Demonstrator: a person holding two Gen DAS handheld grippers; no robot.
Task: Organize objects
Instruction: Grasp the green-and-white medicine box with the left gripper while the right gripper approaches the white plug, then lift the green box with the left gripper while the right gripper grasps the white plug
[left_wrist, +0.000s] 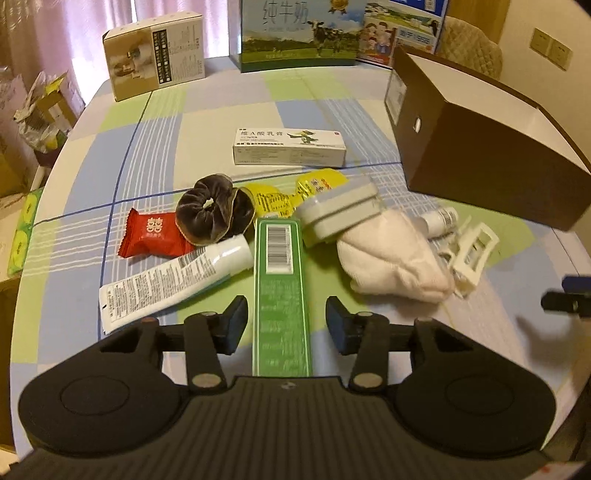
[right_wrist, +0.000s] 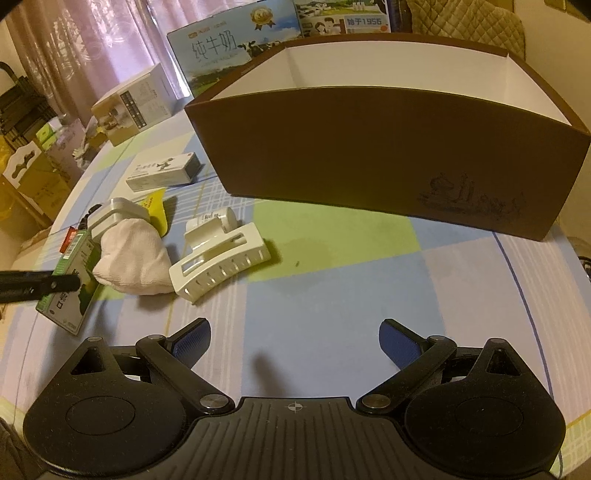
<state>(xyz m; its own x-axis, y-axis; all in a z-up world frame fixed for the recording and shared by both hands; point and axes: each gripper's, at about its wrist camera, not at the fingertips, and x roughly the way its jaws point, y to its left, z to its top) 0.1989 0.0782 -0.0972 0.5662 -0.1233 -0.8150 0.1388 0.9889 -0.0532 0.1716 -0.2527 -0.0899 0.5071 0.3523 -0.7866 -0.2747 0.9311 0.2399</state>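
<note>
Left gripper (left_wrist: 282, 319): spread, straddling green box (left_wrist: 282, 280), pads apart from it
Box axis: lengthwise between fingers
Right gripper (right_wrist: 294, 341): wide, empty, farther

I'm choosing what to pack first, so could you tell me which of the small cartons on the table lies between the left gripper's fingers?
The long green carton, barcode up, lies between the open left gripper; the white ointment carton sits farther back.

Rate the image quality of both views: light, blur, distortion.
Left wrist view: warm dim light; fisheye bends the table edges; the brown box is smeared by motion blur, while the green box between the left claw pads is fairly sharp. Right wrist view: same yellowish cast, curved box rim, soft shadow under the hair clip.
</note>
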